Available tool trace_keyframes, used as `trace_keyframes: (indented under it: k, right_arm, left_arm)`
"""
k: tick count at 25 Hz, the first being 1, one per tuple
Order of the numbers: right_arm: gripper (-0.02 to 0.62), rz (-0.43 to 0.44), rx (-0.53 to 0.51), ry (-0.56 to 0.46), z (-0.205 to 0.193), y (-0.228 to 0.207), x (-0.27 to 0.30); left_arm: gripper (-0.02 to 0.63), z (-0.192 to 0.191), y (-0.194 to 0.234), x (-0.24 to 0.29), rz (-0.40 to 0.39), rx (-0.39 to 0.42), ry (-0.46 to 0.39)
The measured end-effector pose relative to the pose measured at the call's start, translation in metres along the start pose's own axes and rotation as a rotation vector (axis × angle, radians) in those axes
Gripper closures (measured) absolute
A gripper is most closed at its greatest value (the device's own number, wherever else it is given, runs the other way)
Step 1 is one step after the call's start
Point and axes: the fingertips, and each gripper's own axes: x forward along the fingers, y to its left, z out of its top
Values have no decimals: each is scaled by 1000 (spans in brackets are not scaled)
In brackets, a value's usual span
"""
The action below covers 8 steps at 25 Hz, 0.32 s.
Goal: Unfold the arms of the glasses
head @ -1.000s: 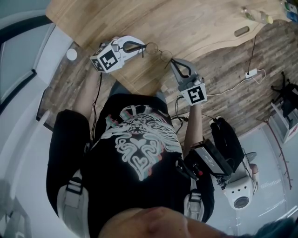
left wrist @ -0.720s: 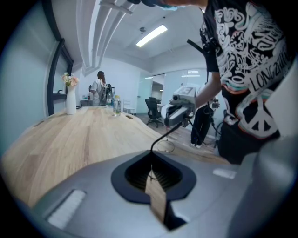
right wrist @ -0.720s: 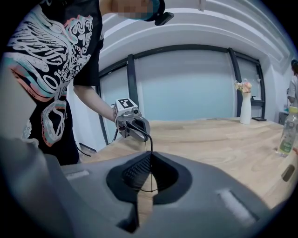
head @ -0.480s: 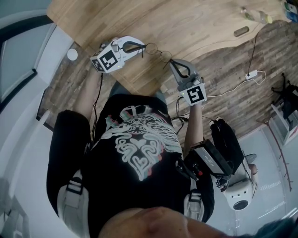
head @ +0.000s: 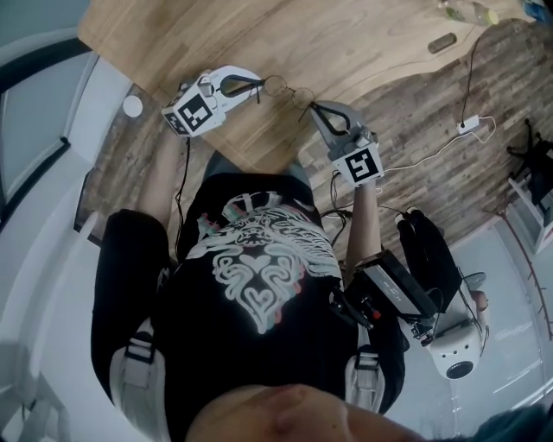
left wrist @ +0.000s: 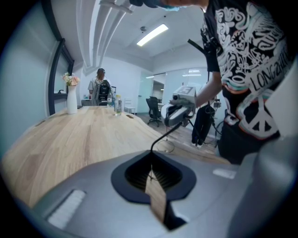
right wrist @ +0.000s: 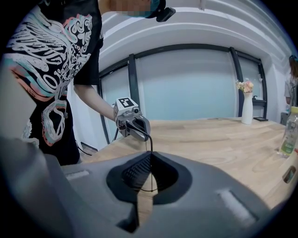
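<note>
Here we look steeply down on a person in a black printed T-shirt (head: 259, 285), who stands at the near edge of a long wooden table (head: 363, 43) filling the top of the frame. The left gripper (head: 258, 85) is upper left of centre and the right gripper (head: 314, 108) just right of centre. Their tips point toward each other, and the thin wire glasses (head: 276, 85) span the gap between them, over the wood and close to the table's curved edge. In the left gripper view we see the jaws clenched together on the fine end of one arm, which rises from the pinch toward the round lenses and the other gripper beyond. In the right gripper view the jaws are likewise pressed tight on the other arm, a dark wire climbing out of the pinch. We cannot tell whether the lenses touch the tabletop. Beyond the glasses, toward the top of the frame, broad open wood stretches away. A bottle (head: 473, 12) lies far off at the upper right corner, and a white vase of flowers (right wrist: 247, 111) stands at the far end. To the right, past the table edge, plank floor (head: 432, 95) shows, with a white adapter (head: 467, 127) on its cable well apart from both grippers.
</note>
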Motion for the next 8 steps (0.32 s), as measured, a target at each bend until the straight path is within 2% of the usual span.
trace_keyframes:
  k: [8]
  right_arm:
    - [595,13,-33,-5,-1,-2,-1]
  left_arm:
    - [614,-1,-1,5,4,5,1]
